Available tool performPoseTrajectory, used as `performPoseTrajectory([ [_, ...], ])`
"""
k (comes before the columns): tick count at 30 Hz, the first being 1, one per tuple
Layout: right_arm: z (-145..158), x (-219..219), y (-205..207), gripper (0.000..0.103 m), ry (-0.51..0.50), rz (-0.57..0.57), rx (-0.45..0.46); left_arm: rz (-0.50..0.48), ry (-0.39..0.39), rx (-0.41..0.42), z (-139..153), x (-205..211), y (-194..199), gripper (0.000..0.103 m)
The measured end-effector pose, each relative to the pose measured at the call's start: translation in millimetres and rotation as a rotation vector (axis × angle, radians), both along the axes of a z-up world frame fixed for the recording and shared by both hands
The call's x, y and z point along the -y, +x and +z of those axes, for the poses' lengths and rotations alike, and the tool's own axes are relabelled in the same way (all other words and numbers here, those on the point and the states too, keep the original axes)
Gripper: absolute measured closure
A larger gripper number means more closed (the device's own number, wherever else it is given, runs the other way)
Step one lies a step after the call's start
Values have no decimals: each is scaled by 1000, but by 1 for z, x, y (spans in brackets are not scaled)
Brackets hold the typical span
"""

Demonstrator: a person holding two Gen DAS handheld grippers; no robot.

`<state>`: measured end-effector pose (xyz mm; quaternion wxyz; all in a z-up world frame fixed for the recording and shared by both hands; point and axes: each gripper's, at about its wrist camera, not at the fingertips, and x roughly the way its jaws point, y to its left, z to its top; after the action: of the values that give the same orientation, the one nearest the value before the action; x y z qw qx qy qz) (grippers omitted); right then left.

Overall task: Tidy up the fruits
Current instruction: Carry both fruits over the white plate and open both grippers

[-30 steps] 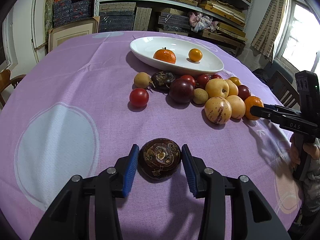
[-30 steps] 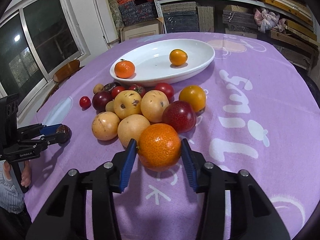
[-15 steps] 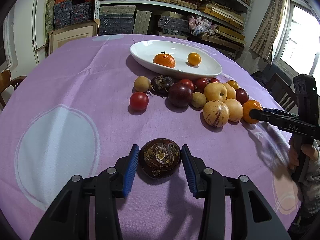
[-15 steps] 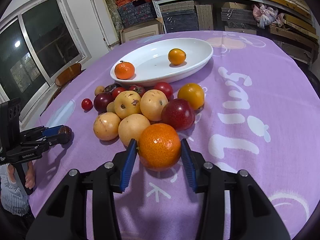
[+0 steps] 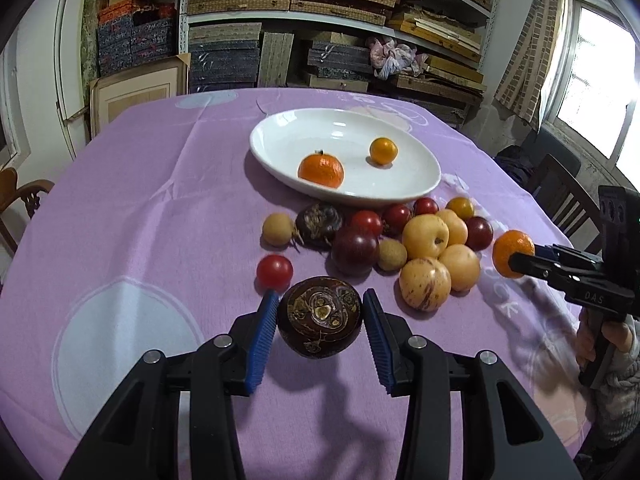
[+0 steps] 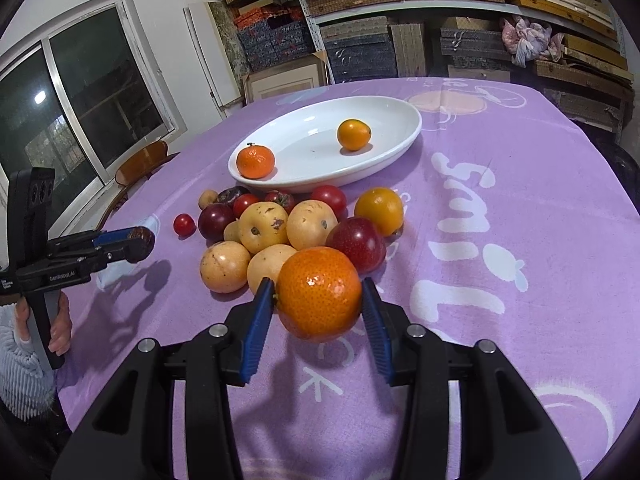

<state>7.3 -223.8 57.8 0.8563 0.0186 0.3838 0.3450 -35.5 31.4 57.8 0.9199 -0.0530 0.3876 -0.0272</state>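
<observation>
My left gripper (image 5: 320,322) is shut on a dark brown round fruit (image 5: 320,322) and holds it above the purple tablecloth (image 5: 160,208). My right gripper (image 6: 319,294) is shut on an orange mandarin (image 6: 319,294), also lifted; it shows at the right of the left wrist view (image 5: 513,253). A white oval dish (image 5: 400,196) at the back holds a mandarin (image 5: 321,170) and a small orange fruit (image 5: 383,151). A pile of yellow, red and dark fruits (image 5: 426,256) lies in front of the dish. A lone red tomato (image 5: 274,270) lies just beyond my left gripper.
Shelves of stacked boxes (image 5: 320,12) stand behind the table. A wooden chair (image 5: 24,200) is at the left edge and a dark chair (image 5: 568,196) at the right. The other hand-held gripper shows at the left of the right wrist view (image 6: 100,248).
Both grippers have lifted their fruits off the cloth and moved forward toward the pile and the dish. The fruits on the table have not moved.
</observation>
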Motion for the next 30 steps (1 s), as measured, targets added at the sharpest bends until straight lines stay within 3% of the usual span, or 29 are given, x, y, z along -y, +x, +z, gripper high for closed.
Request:
performPoseTrajectory([
  [9, 37, -1, 20, 60, -15, -7, 64, -12, 60, 38, 38, 5, 56, 59],
  [17, 58, -37, 72, 60, -39, 21, 86, -22, 77, 25, 46, 8, 127, 59],
  [24, 36, -89, 121, 60, -108, 73, 41, -9, 47, -43, 23, -3, 190, 59],
  [30, 8, -116, 150, 60, -171, 95, -12, 9, 23, -105, -7, -16, 219, 59],
])
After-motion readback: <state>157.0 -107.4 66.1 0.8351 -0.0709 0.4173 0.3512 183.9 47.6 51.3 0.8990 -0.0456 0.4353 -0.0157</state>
